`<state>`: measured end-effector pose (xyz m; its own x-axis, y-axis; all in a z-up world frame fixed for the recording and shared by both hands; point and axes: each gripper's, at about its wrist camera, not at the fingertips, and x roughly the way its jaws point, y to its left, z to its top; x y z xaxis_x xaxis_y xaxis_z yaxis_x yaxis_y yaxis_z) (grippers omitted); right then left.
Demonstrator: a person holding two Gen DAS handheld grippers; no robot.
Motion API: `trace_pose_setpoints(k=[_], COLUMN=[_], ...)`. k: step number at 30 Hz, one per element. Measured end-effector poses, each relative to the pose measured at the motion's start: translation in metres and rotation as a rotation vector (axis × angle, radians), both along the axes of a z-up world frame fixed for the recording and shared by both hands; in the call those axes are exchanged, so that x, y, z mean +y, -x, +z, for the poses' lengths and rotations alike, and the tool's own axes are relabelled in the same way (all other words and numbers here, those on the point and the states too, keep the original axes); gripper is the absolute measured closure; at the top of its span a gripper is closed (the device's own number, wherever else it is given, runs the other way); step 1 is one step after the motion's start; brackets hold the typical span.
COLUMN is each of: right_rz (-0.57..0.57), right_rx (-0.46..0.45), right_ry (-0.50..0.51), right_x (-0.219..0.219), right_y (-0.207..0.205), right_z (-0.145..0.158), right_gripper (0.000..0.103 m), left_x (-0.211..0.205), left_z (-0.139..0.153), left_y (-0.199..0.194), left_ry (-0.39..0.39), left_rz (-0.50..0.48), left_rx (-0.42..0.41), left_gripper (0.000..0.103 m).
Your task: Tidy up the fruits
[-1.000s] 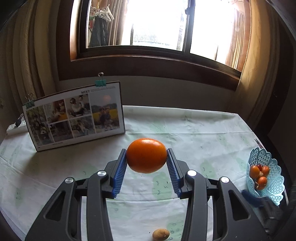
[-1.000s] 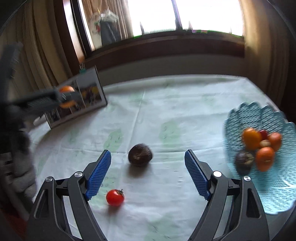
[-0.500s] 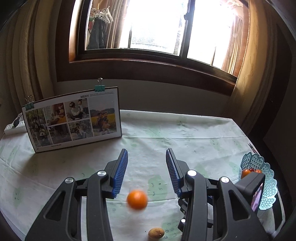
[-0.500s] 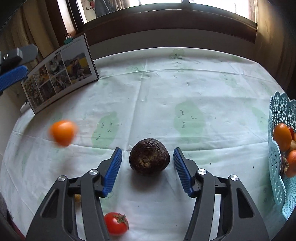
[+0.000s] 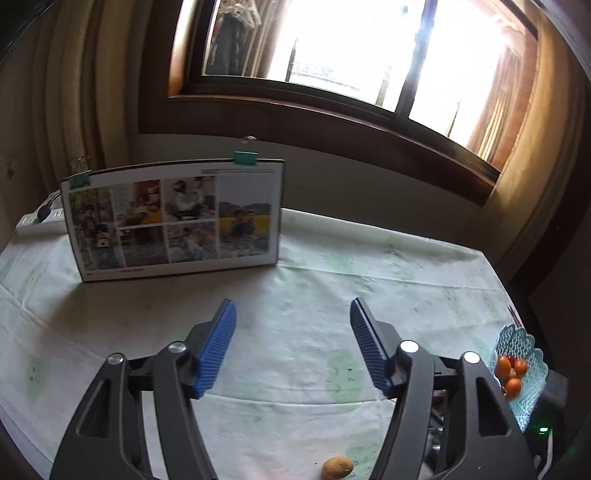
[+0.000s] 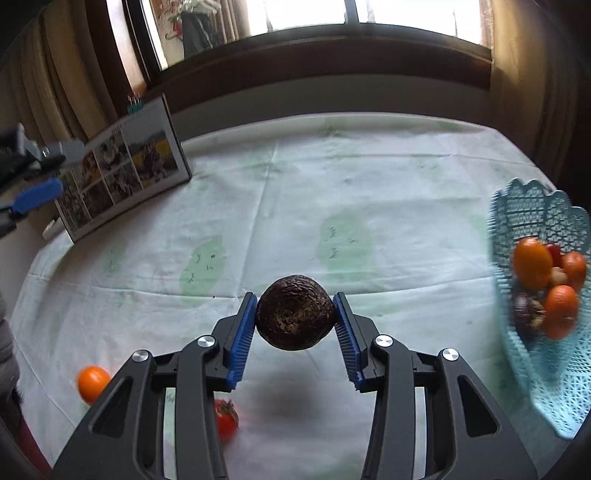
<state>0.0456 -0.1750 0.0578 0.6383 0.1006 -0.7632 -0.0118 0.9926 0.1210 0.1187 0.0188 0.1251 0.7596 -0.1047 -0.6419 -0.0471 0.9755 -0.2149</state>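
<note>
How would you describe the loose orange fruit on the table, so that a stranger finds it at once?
Start at the table with the pale green-patterned cloth and go to its near left edge. There the orange fruit lies alone on the cloth, left of the small red tomato. It is round, plain orange and stemless, and outside the blue basket.

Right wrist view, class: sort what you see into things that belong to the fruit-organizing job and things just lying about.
Belongs to the job:
- dark wrinkled fruit held in the right gripper
- blue basket with fruit inside
- loose orange on the tablecloth
- tomato
- open left gripper

Just lying about:
- photo board
- tablecloth
- window
</note>
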Motion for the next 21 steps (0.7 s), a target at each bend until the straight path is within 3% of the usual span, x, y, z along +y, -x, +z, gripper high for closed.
trace_pose_setpoints(k=[7, 12, 21], right_rz=[-0.062, -0.11, -0.21], right_rx=[-0.076, -0.122, -0.164], right_ry=[-0.045, -0.056, -0.065], right_x=[-0.031, -0.051, -0.091], right_y=[0.024, 0.04, 0.063], right_z=[0.024, 0.037, 0.048], right_gripper=[0.059, 0.059, 0.059], left_x=[0.01, 0.001, -0.015], left_z=[-0.011, -0.028, -0.071], left_y=[0.031, 0.069, 0.103], left_ry=[-0.062, -0.12, -0.097], left_rz=[-0.035, -0.116, -0.221], left_rx=[0.05, 0.065, 0.148], left_gripper=[0.036, 0.035, 0.035])
